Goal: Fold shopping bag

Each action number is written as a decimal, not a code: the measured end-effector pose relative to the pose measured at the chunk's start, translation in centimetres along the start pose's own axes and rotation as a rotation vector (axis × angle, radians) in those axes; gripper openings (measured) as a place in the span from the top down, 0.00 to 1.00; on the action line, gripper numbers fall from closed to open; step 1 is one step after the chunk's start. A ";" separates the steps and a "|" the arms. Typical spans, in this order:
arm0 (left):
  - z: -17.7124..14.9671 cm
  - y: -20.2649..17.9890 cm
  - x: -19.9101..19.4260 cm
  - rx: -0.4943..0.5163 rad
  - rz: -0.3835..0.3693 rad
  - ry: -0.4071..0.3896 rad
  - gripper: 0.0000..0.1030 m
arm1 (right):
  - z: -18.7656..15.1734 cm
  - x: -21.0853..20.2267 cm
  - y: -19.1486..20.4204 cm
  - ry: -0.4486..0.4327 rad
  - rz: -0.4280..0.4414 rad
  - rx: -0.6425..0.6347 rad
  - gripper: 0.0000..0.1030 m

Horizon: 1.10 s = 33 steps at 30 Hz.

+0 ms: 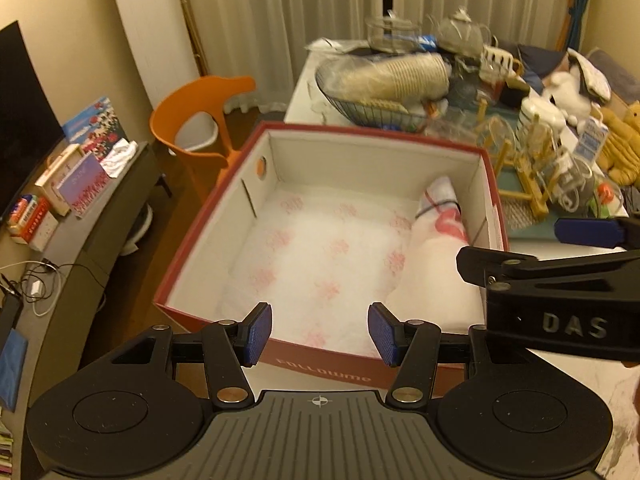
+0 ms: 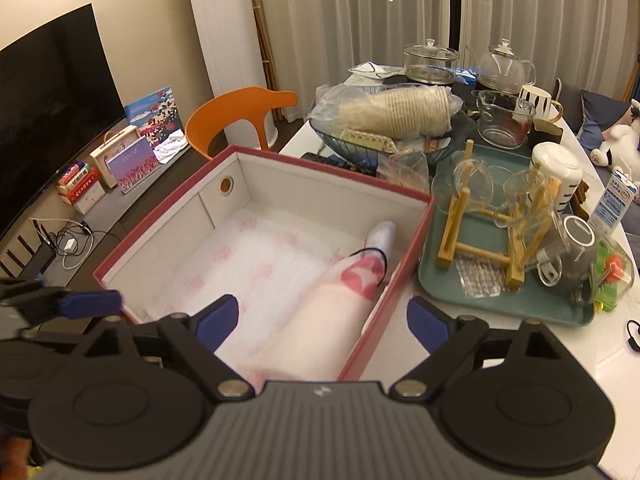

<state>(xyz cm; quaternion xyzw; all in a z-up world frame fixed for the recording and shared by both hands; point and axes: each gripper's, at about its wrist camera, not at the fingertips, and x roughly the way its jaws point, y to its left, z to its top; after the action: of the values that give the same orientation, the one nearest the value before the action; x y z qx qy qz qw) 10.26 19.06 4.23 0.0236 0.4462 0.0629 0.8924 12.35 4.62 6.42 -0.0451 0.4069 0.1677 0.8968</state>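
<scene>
At the far left of the right wrist frame, the left gripper [image 2: 90, 304] is seen edge-on; in its own view its fingers are spread wide and empty over the near rim of the red box [image 1: 192, 240]. At frame centre, the rolled shopping bag [image 2: 320, 308], bound with a black band, lies inside the box along its right wall. The right gripper [image 2: 324, 320] is held wide open, gripping nothing. At right, a green tray [image 2: 520, 312] rests just beside the box.

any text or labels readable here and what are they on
"DAS": raised letters on the right gripper's black body, seen from the left wrist camera.
"2026", faintly: on the purple calendar on the TV console.
White lettering on the red box front wall: upside down, not reliably readable.
Milk carton print and the small boxes by the TV: too small to read.
</scene>
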 end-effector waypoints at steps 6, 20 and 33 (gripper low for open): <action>-0.2 -0.6 1.2 0.008 -0.007 0.022 0.47 | -0.1 0.3 0.4 0.015 -0.013 -0.005 0.08; -0.7 -1.9 1.9 0.045 -0.001 0.046 0.47 | -0.7 1.4 -0.3 0.055 0.013 0.014 0.07; -0.7 -2.3 1.1 0.052 -0.002 0.039 0.47 | -0.9 0.9 0.1 0.047 0.029 0.002 0.07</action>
<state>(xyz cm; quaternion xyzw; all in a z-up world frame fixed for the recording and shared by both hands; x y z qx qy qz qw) 10.58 16.92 2.71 0.0451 0.4651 0.0509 0.8826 12.24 4.74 5.20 -0.0422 0.4286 0.1793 0.8845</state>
